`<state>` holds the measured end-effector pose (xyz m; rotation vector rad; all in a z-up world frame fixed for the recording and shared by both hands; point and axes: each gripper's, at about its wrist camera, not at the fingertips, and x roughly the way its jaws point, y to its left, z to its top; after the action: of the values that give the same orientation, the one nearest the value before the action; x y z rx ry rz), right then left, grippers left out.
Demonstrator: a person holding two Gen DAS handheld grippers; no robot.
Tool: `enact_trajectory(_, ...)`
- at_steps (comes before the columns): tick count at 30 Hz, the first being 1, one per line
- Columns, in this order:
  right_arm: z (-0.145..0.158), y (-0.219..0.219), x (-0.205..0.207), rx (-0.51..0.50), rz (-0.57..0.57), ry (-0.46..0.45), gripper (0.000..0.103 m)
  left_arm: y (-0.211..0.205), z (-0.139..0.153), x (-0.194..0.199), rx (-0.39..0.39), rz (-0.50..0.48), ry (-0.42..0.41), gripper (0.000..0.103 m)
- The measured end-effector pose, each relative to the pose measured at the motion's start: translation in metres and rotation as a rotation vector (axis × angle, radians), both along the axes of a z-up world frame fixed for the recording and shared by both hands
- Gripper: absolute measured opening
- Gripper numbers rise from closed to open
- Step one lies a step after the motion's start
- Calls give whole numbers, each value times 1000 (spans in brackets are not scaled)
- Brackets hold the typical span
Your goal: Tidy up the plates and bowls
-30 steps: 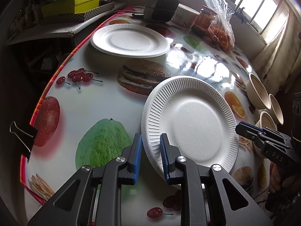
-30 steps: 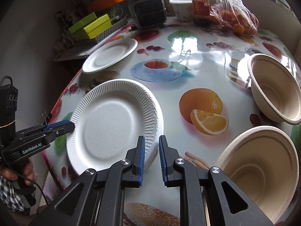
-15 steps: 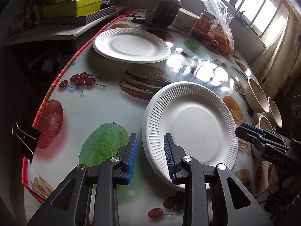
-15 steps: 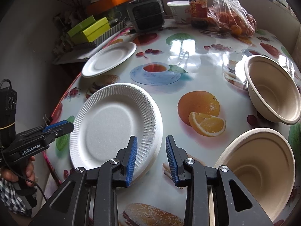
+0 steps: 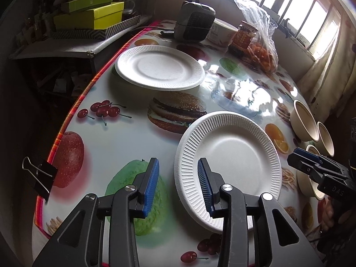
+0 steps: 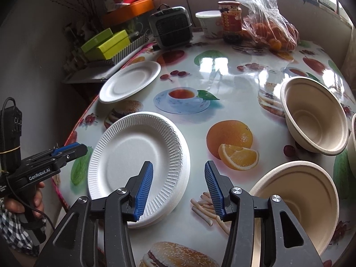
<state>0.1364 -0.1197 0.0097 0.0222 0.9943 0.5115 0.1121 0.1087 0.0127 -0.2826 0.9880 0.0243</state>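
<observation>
A white ribbed paper plate (image 5: pixel 229 162) (image 6: pixel 138 155), apparently stacked on another, lies flat on the fruit-print table. My left gripper (image 5: pixel 178 187) is at its left rim with jaws opening; the rim lies between the blue pads and neither pad presses on it. My right gripper (image 6: pixel 178 189) is at the opposite rim, also opening, with one pad above the plate and the other over the table. A second white plate (image 5: pixel 159 66) (image 6: pixel 130 81) lies farther back on the left. Beige bowls (image 6: pixel 313 118) (image 6: pixel 296 202) stand to the right.
A small grey heater (image 6: pixel 173 29), a jar (image 6: pixel 230 20), a white tub (image 6: pixel 209 22) and a bag of oranges (image 6: pixel 271 33) line the far edge. Green boxes (image 5: pixel 89 15) sit on a side shelf. A binder clip (image 5: pixel 40 175) grips the table's left edge.
Both grippers went from shut on the near plate's rim to open. The plate now rests flat on the table. Neither hand has moved noticeably.
</observation>
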Motion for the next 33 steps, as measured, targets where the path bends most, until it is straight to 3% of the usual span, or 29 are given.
enact_trajectory(21, 41, 32, 26, 3, 57, -66, 54, 21, 33, 17, 83, 37, -76, 38)
enact_trajectory(33, 37, 60, 70, 2, 72, -39, 54, 53, 38, 41, 77, 80, -89, 38)
